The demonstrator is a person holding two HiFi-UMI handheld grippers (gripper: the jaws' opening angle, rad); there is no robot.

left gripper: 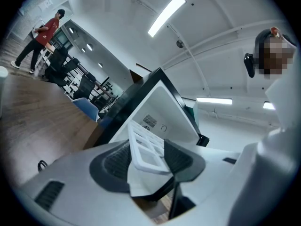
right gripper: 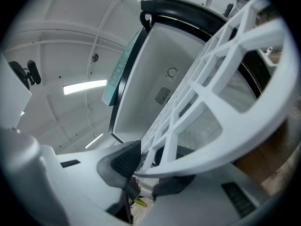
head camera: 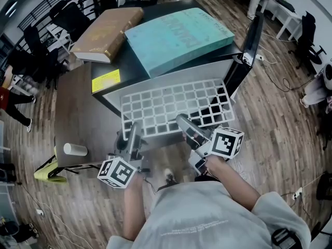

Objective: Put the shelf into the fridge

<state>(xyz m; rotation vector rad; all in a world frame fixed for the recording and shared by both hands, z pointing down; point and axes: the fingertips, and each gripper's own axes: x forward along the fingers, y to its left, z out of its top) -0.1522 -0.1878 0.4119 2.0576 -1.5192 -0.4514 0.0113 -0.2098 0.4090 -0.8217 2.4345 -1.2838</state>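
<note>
A white grid shelf [head camera: 171,105] is held level in front of the small black fridge [head camera: 133,67], with its far edge at the fridge's white opening. My left gripper [head camera: 134,133] is shut on the shelf's near left edge. My right gripper [head camera: 181,121] is shut on the near edge further right. In the left gripper view the pads clamp a corner of the shelf [left gripper: 146,149], with the fridge [left gripper: 157,100] beyond. The right gripper view shows the shelf [right gripper: 211,79] running up from the right gripper [right gripper: 143,167] towards the white interior [right gripper: 164,65].
The fridge door [head camera: 249,43] stands open at the right. A brown book [head camera: 106,32] and a teal book [head camera: 176,38] lie on the fridge top, near a yellow sticker [head camera: 106,81]. A dark low table [head camera: 78,113] with a white cup [head camera: 75,149] stands to the left. A person's legs are below.
</note>
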